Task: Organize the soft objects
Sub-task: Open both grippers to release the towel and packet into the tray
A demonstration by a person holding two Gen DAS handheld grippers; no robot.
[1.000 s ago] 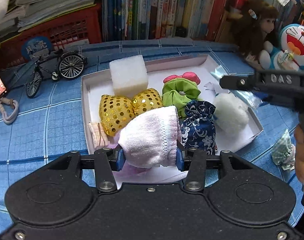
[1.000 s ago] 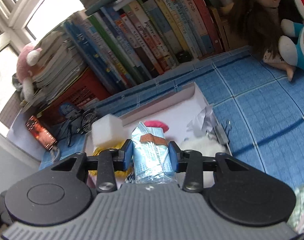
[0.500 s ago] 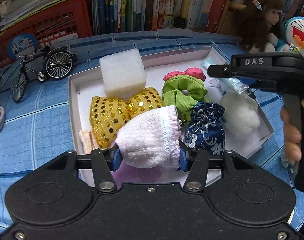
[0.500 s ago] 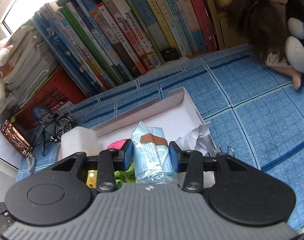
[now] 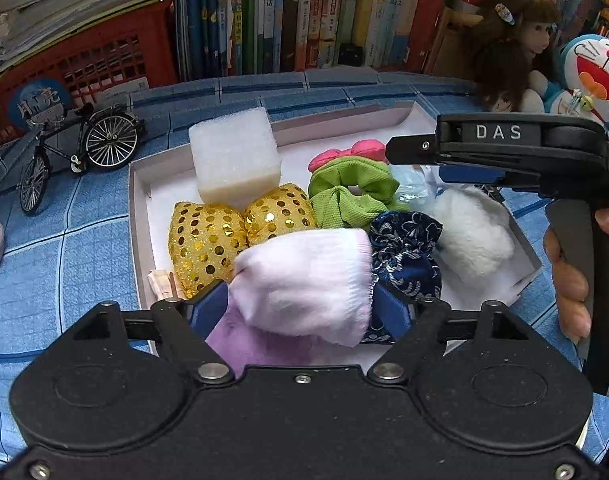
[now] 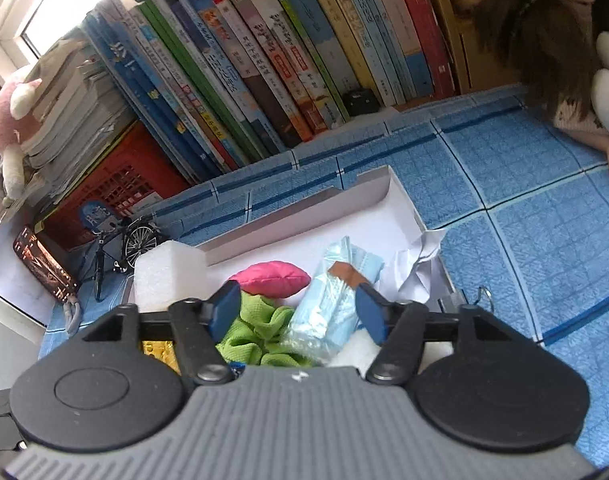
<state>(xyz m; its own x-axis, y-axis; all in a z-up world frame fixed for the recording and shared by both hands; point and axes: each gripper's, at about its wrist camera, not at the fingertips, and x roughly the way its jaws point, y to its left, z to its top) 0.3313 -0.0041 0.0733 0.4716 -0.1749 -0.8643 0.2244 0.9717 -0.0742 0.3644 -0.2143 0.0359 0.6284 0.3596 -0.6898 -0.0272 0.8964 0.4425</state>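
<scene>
My left gripper [image 5: 300, 312] hangs over the near end of the white tray [image 5: 138, 208], its jaws opening. A pale pink sock [image 5: 304, 280], blurred, sits loose between the blue pads, which stand clear of it. Over the tray's right half, my right gripper [image 6: 298, 312] is opening too. A light blue plastic packet [image 6: 332, 304] leans between its pads, resting on the green scrunchie [image 6: 260, 332] and no longer squeezed. The tray also holds a foam cube [image 5: 234, 156], a gold sequin bow [image 5: 240, 232], a pink bow [image 5: 360, 150], a navy pouch [image 5: 408, 252] and a white fluffy ball [image 5: 472, 236].
A toy bicycle [image 5: 76, 152] and a red crate [image 5: 84, 60] stand left of the tray. Books [image 5: 304, 16] line the back. A doll [image 5: 512, 52] and a blue plush [image 5: 588, 76] sit at the back right. A hand [image 5: 568, 280] holds the right gripper's handle.
Both pairs of jaws have spread apart. The pink sock has slipped free of the left pads and sagged. The blue packet has dropped out of the right pads and tipped onto the scrunchie.
</scene>
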